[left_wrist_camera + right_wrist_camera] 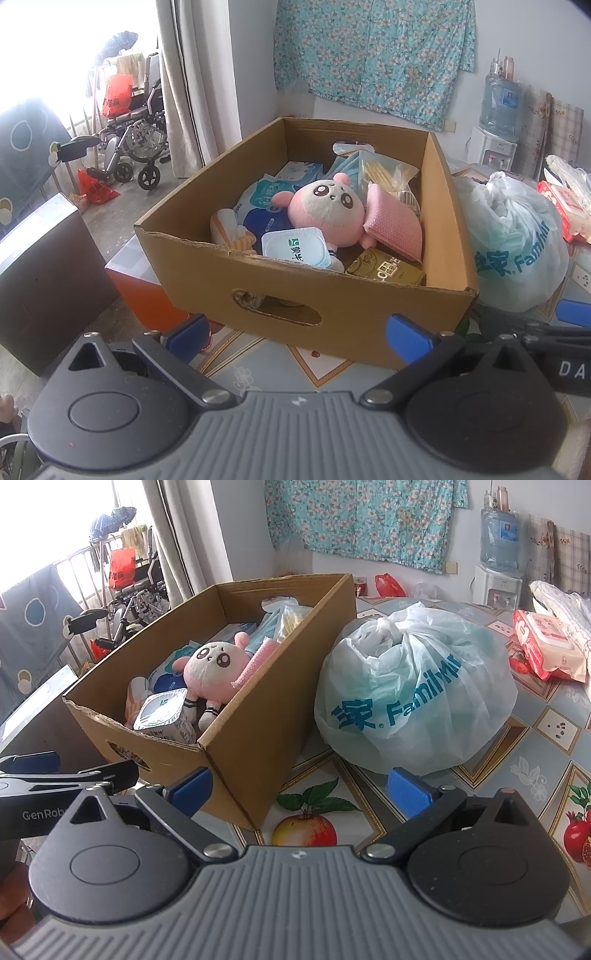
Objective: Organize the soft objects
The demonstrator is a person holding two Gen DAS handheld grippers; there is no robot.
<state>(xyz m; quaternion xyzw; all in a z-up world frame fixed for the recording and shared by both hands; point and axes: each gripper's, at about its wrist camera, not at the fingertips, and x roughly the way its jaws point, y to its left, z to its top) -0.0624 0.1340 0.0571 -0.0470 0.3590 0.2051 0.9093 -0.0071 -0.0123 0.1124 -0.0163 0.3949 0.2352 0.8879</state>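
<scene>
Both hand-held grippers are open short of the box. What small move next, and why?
Probably ease the left hand-held gripper forward over the cardboard box's near wall toward the pink plush toy. It lies uppermost among the contents, is soft, and that gripper faces it with jaws open and empty.

Open box top, crowded floor, bag tight on the right.

The box [295,295] stands open above, so its top is the free way in, but the plush [325,214], sponge [393,225], yogurt cup [295,247] and packets cover the bottom with little bare cardboard. The tied bag [413,694] sits just beside the box's right wall, closing that side. Bare tablecloth [369,786] lies in front of the box and bag, between the spread fingers of the right gripper [301,794]. The left gripper [299,332] faces the near wall, jaws wide and empty.
</scene>
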